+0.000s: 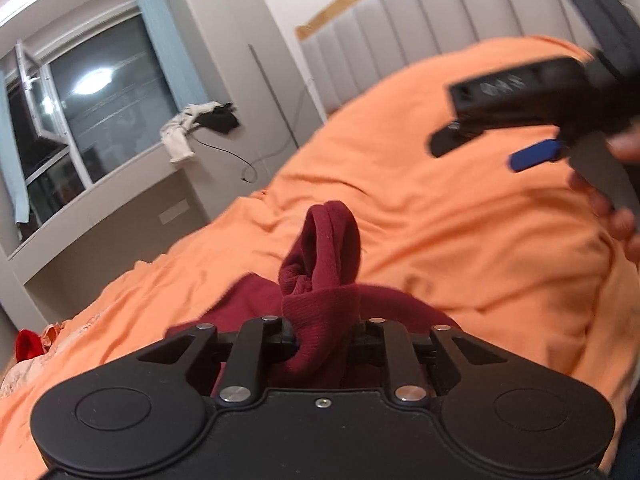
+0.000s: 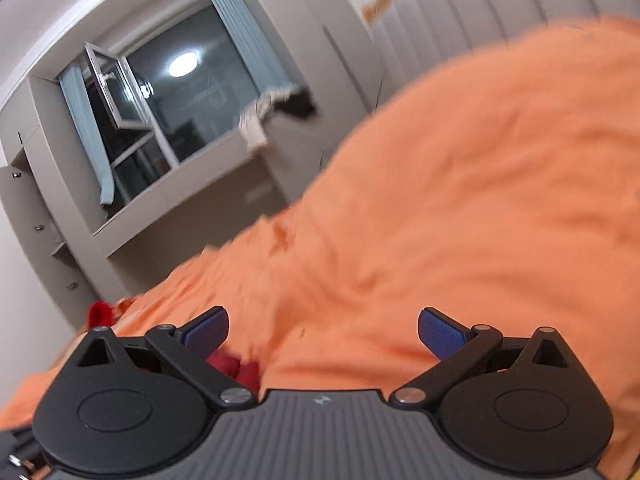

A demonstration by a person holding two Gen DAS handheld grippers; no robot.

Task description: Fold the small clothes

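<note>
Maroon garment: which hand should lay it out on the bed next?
Left. Its tool is already clamped on the maroon garment above the orange bedspread; the right tool is open, holding nothing.

Evenly lit by indoor ceiling light, seen as a bright reflection (image 1: 94,80) in the dark window (image 2: 192,92). Soft shadows only. Strong fisheye curvature, black vignette at corners. Heavy motion blur across the right wrist view; orange bedspread (image 2: 480,200) smeared. Left wrist view sharper, blurred at upper right.
</note>
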